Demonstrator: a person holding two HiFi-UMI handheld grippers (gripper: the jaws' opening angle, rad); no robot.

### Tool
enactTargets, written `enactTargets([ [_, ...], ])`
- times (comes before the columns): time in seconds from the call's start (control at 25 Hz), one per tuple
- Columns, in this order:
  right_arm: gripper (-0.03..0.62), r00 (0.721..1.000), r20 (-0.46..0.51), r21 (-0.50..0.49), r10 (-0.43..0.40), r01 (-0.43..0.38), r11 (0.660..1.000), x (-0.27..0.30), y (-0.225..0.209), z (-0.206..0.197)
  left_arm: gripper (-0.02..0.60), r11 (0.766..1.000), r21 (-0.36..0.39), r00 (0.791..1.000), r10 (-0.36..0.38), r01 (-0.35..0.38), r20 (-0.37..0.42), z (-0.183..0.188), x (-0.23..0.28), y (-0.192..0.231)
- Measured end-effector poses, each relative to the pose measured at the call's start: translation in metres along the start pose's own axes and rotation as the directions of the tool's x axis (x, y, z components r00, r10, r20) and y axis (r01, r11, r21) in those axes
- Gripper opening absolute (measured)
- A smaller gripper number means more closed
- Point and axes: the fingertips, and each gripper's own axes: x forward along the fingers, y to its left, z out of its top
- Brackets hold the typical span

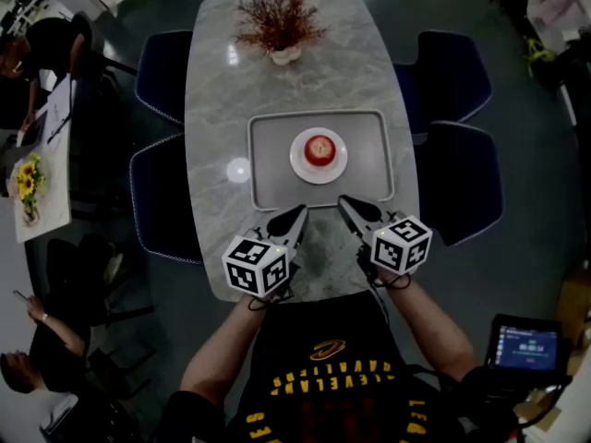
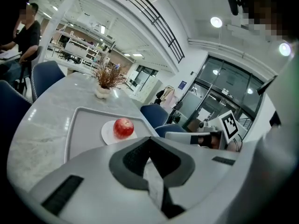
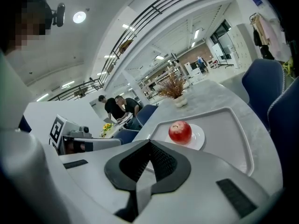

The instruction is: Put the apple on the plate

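While looking at frame centre, find apple (image 1: 319, 149) on plate (image 1: 297, 161), inside tray (image 1: 271, 170) on counter (image 1: 212, 90). Lower centre, see left gripper (image 1: 300, 211) and right gripper (image 1: 344, 202), both pressed closed, empty, near tray's lower edge.

The bench (image 1: 212, 81) looks like polished grey stone with pale veins, glossy enough to mirror a lamp. The tray (image 1: 268, 169) is grey, smooth and matt (plastic, by its look). The plate (image 1: 297, 155) is white and glazed, and the apple (image 1: 319, 149) has shiny red skin. The left tool (image 2: 149, 139) and right tool (image 3: 149, 143) have smooth white plastic shells and dark, matt, finely ribbed pads (image 3: 162, 161). The near right chair (image 1: 462, 183) looks like dark blue cloth.
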Motion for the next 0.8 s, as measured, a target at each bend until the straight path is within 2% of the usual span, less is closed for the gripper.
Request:
enactTargets([
  [0.2, 0.006, 0.998, 0.061, -0.054, -0.005, 0.009, 0.998, -0.018, 0.02, 0.01, 0.002, 0.996, 0.089, 0.999, -0.031, 0.028, 0.035, 0.007, -0.022, -0.027],
  [0.4, 0.006, 0.993, 0.115, -0.117, -0.022, 0.036, 0.992, -0.039, 0.035, 0.022, 0.002, 0.978, 0.199, 0.995, -0.072, 0.056, 0.075, 0.015, -0.045, -0.059],
  [0.52, 0.006, 0.988, 0.151, -0.148, -0.035, 0.058, 0.987, -0.051, 0.045, 0.031, 0.002, 0.97, 0.231, 0.99, -0.097, 0.072, 0.098, 0.018, -0.059, -0.075],
  [0.68, 0.006, 0.977, 0.208, -0.199, -0.041, 0.083, 0.977, -0.07, 0.079, 0.05, 0.002, 0.964, 0.257, 0.983, -0.111, 0.072, 0.143, 0.035, -0.09, -0.093],
  [0.8, 0.006, 0.968, 0.246, -0.231, -0.044, 0.102, 0.968, -0.078, 0.098, 0.061, 0.002, 0.962, 0.264, 0.977, -0.117, 0.067, 0.179, 0.042, -0.104, -0.093],
])
